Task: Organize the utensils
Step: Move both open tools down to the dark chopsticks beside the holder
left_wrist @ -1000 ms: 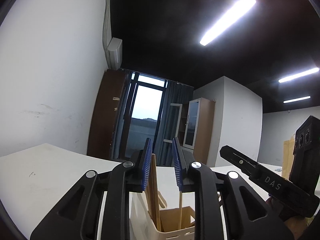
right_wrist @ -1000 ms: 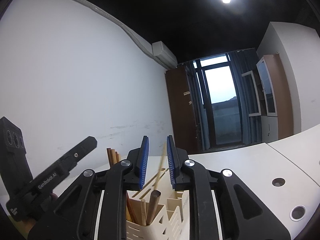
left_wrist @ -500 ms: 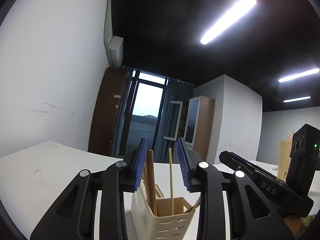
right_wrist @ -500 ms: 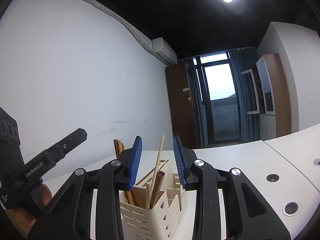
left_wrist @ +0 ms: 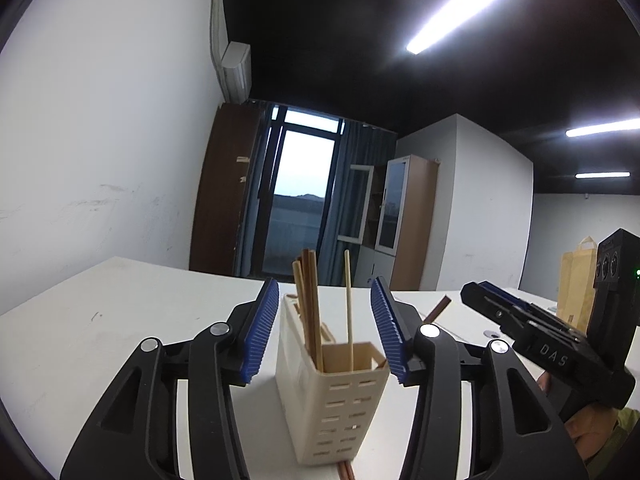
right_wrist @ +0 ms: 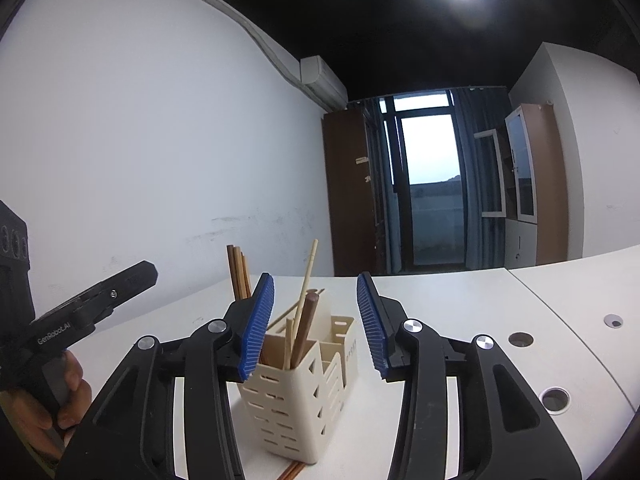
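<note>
The cream slotted utensil holder [left_wrist: 332, 400] stands upright on the white table [left_wrist: 120, 320], with chopsticks [left_wrist: 310, 312] sticking up out of its compartments: a brown and pale bunch at the far end, one thin pale stick [left_wrist: 349, 308] leaning alone nearer the middle. A dark brown stick [right_wrist: 306, 328] tilts out of the near compartment in the right wrist view.

The left gripper [left_wrist: 325, 330] has just been spreading its blue pads; they stand apart on either side of the holder's top, touching nothing, the sticks rising in the gap between them. The right gripper [right_wrist: 316, 322] has likewise just been opening, its pads clear of holder and sticks alike. The two tools point at the holder from different sides, each showing at the edge of the other's view, with a hand [right_wrist: 60, 400] wrapped round the left one's grip.

More sticks [right_wrist: 294, 471] lie flat on the table at the holder's base. The table is bare to the left and runs wide to the right, where round cable holes [right_wrist: 556, 399] sit near its edge and a seam divides it.
</note>
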`<state>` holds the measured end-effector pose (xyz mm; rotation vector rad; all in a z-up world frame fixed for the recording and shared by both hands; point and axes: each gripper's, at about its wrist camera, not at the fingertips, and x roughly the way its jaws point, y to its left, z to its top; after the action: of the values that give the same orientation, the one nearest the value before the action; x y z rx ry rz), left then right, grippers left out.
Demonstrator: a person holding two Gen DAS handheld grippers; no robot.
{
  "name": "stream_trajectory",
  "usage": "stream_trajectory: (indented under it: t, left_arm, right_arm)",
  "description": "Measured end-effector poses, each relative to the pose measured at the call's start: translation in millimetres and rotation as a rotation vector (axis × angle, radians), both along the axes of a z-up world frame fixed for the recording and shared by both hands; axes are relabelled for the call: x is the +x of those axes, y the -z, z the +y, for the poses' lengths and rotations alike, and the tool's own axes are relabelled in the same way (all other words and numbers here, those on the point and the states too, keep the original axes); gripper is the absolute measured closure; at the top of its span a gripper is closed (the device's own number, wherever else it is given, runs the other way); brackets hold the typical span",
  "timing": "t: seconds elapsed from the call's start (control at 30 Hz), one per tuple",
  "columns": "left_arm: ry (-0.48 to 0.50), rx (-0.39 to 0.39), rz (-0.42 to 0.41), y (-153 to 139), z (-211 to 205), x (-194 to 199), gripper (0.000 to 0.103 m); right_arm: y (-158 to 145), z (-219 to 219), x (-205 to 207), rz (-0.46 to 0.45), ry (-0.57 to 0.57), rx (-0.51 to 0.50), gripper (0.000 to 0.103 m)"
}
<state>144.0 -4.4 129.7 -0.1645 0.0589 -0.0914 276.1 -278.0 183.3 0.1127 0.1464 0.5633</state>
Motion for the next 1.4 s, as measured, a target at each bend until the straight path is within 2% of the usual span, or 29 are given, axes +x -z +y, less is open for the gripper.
stream_trajectory:
  t: [0.3, 0.53, 0.83, 0.97, 1.4]
  left_arm:
    - [0.007, -0.029, 0.048, 13.4, 7.4, -17.7, 0.051]
    - [0.004, 0.001, 0.109, 20.5, 1.6, -18.9, 0.051]
    - [-0.002, 0.01, 0.225, 34.0, -3.1, -15.1, 0.05]
    - [-0.013, -0.007, 0.25, 35.9, 0.3, -19.3, 0.049]
    - [-0.024, -0.053, 0.286, 41.4, 9.2, -23.4, 0.046]
  right_arm:
    - [10.0, 4.0, -9.9, 0.085, -0.014, -0.051, 0.053]
    - [30.9, 12.8, -10.5, 0.167, -0.018, -0.107, 0.051]
    - [67.5, 27.3, -8.7, 0.323, -0.004, -0.201, 0.048]
    - [84.0, 35.0, -7.1, 0.349, 0.015, -0.24, 0.048]
    - [134.6, 65.4, 9.9, 0.578, -0.001, -0.381, 0.048]
